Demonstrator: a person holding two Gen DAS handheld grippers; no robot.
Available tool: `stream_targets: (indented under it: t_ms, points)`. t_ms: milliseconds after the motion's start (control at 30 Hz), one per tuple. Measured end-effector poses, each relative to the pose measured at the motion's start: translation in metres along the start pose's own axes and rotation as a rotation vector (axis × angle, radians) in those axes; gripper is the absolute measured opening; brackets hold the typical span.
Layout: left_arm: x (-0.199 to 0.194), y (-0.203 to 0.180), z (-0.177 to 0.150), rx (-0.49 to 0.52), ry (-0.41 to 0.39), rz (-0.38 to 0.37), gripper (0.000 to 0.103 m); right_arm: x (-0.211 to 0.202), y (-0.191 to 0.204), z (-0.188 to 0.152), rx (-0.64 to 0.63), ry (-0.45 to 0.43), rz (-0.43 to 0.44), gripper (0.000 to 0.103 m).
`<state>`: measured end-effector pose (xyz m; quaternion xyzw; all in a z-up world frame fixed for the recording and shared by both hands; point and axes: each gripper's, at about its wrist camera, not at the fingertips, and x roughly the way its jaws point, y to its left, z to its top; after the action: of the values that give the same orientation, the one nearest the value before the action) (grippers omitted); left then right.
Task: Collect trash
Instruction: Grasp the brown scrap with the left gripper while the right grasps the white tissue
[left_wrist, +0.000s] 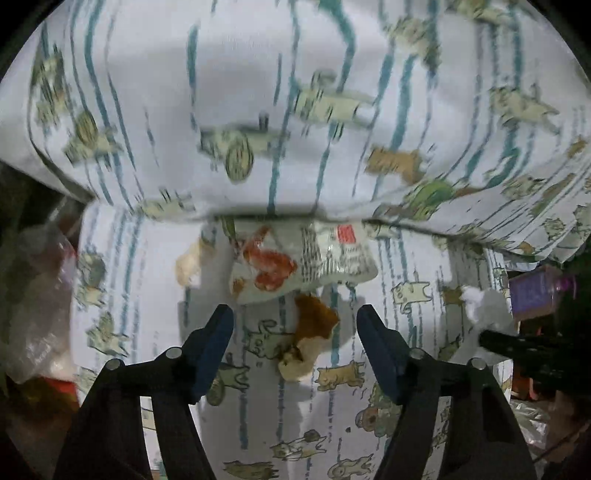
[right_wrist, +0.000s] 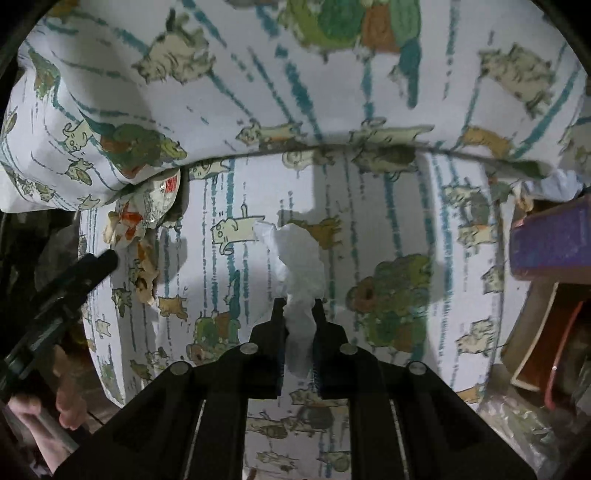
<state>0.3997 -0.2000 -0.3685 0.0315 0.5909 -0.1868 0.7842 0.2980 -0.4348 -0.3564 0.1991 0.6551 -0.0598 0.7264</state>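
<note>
Trash: right gripper (right_wrist: 298, 314) pinches a tissue (right_wrist: 299, 266); left gripper (left_wrist: 294, 325) hangs partly open, empty, over a peel (left_wrist: 308, 339) near a wrapper (left_wrist: 303, 258).

We count one printed wrapper (left_wrist: 303, 258) at twelve o'clock, one white tissue (right_wrist: 301, 295), two brown scraps (left_wrist: 314, 328) (left_wrist: 188, 264), and one purple box (right_wrist: 550, 240) at three o'clock.
</note>
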Motion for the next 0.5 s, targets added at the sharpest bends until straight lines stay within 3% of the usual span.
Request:
stream_targets:
  t_ms: [100,233,300,467,500]
  points:
    - [0.016,0.001,-0.002,0.004,0.047,-0.014,0.060,-0.004,-0.006,0.004,0.005,0.007,0.009,0.012]
    - [0.030,-0.004,-0.011,0.031,0.090,0.012,0.059,-0.004,-0.010,0.008,0.017,0.008,0.007,0.012]
    - [0.036,-0.005,-0.016,0.018,0.120,-0.013,0.057,-0.001,-0.005,0.006,0.032,0.013,0.020,0.012]
    - [0.044,-0.010,-0.020,0.037,0.102,0.040,0.042,0.001,0.015,0.001,0.031,0.009,0.071,0.012]
    - [0.044,-0.010,-0.020,0.032,0.094,0.035,0.031,0.001,0.018,0.001,0.028,0.007,0.059,0.012]
